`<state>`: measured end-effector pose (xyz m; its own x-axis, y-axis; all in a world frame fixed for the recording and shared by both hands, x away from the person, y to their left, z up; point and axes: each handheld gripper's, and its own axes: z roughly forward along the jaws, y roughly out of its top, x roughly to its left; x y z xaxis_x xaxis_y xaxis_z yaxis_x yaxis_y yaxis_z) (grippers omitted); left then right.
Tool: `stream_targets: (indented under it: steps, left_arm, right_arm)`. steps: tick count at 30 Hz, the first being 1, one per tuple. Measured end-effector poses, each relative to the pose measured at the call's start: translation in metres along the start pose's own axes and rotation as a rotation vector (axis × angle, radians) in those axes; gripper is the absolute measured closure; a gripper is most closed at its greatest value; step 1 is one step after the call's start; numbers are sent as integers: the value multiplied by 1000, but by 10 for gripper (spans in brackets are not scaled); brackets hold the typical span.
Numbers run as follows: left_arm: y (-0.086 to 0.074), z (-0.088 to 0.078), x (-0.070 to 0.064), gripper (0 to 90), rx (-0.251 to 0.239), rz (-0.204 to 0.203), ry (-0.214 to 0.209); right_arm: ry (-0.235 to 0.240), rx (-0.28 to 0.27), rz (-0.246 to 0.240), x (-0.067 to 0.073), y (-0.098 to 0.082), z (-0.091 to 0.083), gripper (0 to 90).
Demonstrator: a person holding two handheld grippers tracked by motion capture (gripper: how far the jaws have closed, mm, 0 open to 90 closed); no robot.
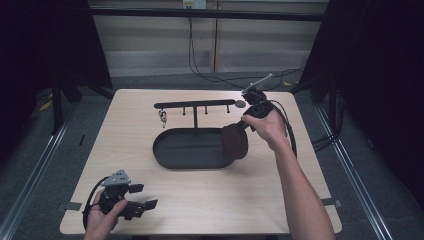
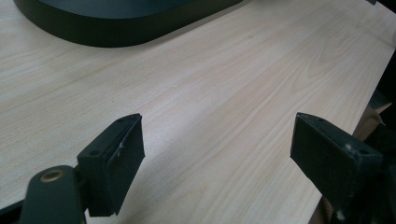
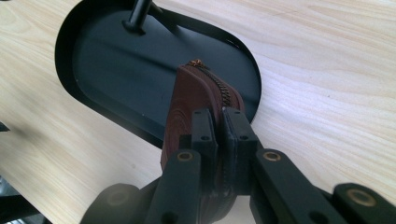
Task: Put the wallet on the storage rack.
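Observation:
A brown zipped pouch (image 1: 235,141) hangs over the right end of the black oval tray (image 1: 172,155), held by my right gripper (image 1: 246,125). In the right gripper view the two black jaws are shut on the pouch (image 3: 187,100) along its zipper edge, above the tray (image 3: 112,60). My left gripper (image 1: 146,205) rests low at the front left of the table with its jaws wide apart. The left gripper view has bare wood between its fingers (image 2: 114,161), with the tray's rim (image 2: 116,32) farther off.
A black T-shaped hanger stand (image 1: 195,105) rises from the tray's far side, with a small key set (image 1: 162,117) hanging from its left arm. Cables run off the table's far edge. Open wood lies between the tray and the front edge.

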<state>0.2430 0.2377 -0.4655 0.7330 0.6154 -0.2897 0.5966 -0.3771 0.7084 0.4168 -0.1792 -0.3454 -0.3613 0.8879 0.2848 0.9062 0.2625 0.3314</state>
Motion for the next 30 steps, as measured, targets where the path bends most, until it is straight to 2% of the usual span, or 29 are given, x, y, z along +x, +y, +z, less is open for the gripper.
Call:
stream_targets:
  steps: [5, 17, 30]
  left_arm:
    - [0, 0, 0, 174, -2, 0, -2]
    - [0, -1, 1, 174, -5, -1, -1]
    - [0, -1, 1, 174, -8, -2, -2]
  right_arm:
    - [11, -29, 23, -2, 1, 3, 843]
    - [50, -54, 52, -9, 1, 30, 843]
    - [74, -71, 77, -14, -2, 51, 844]
